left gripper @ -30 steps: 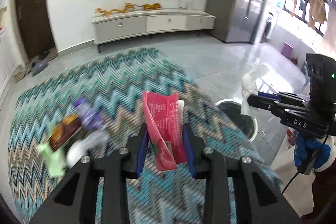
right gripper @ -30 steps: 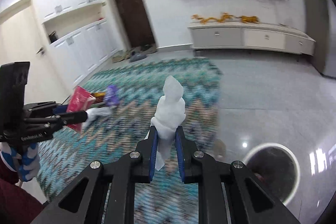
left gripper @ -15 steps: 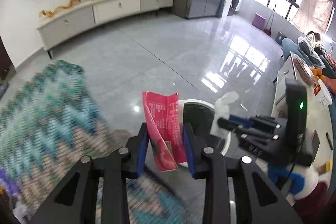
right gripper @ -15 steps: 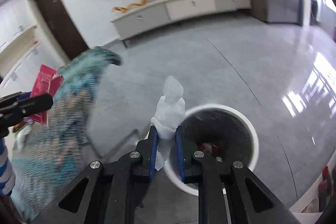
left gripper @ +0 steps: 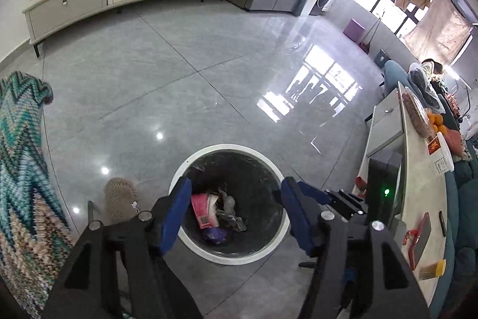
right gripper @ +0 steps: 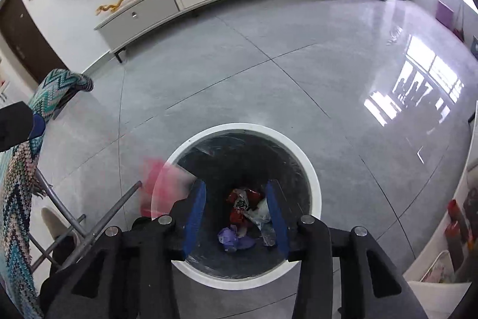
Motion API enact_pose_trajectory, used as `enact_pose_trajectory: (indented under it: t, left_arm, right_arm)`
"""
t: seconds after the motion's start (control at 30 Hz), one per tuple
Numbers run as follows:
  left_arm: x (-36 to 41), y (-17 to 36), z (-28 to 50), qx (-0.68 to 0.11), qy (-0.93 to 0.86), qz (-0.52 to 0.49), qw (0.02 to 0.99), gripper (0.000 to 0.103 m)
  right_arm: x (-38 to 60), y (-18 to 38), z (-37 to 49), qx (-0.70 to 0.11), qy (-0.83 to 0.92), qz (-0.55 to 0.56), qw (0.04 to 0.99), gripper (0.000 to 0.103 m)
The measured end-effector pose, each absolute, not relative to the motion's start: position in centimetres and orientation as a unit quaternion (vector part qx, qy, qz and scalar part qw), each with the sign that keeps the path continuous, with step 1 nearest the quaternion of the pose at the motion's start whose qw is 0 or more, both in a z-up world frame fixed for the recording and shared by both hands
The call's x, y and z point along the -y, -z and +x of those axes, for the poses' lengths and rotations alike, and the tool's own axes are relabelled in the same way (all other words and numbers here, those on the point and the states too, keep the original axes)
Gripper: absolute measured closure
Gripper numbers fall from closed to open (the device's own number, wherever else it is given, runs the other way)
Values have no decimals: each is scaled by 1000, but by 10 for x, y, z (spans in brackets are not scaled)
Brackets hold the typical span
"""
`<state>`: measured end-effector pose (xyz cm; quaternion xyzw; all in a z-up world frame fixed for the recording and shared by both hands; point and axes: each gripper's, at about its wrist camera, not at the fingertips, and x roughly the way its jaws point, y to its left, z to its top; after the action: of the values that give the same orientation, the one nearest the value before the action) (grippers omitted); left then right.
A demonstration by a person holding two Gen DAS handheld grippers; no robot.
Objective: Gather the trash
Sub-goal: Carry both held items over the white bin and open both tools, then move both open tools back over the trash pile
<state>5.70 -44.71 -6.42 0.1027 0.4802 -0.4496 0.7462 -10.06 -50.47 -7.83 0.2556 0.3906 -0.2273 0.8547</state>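
Presently catalogued, largest first. Grey tiled floor (left gripper: 185, 85): glossy, window light reflected. Zigzag-patterned rug (left gripper: 18, 169): teal and beige, seen at the left edge, one corner curled. Round trash bin (left gripper: 191, 241): white rim, black liner, placed on the floor directly below both grippers. Left gripper (left gripper: 236, 211): held over the bin, jaws opening, nothing between them. Right gripper (right gripper: 236, 211): likewise over the bin, jaws opening, nothing between them. Red wrapper (right gripper: 161, 181): blurred, seen at the bin's left rim in the right wrist view; in the left wrist view a pink packet (left gripper: 203, 210) lies inside the bin. Other trash (right gripper: 248, 208): red, white and purple pieces at the bin's bottom.
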Motion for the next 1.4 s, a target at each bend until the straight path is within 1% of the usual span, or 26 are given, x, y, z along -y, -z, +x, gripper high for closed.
enact_pose_trajectory:
  t: [0.13, 0.33, 0.47, 0.63, 0.77, 0.83, 1.07, 1.4]
  left_arm:
    - [427, 49, 56, -450, 437, 108, 771, 42]
    - [378, 17, 56, -389, 387, 83, 832, 42]
    - [335, -4, 61, -362, 353, 63, 860, 42]
    - [284, -27, 63, -325, 290, 72, 897, 42]
    - [238, -37, 72, -309, 240, 59, 918, 42]
    - [213, -41, 75, -303, 217, 49, 927, 42]
    - [155, -45, 75, -290, 170, 29, 942, 42]
    - [106, -51, 62, -283, 128, 7, 950, 42]
  right_arm:
    - [502, 67, -109, -380, 229, 260, 857, 63]
    - [489, 23, -112, -335, 216, 261, 879, 63]
    - [461, -18, -110, -301, 192, 242, 902, 59]
    - [417, -57, -94, -271, 150, 217, 926, 56]
    - [380, -76, -78, -259, 118, 194, 939, 53]
    - [363, -82, -70, -256, 104, 183, 944, 50]
    - [309, -92, -42, -259, 49, 159, 951, 49]
    - [259, -99, -23, -265, 14, 136, 955, 47]
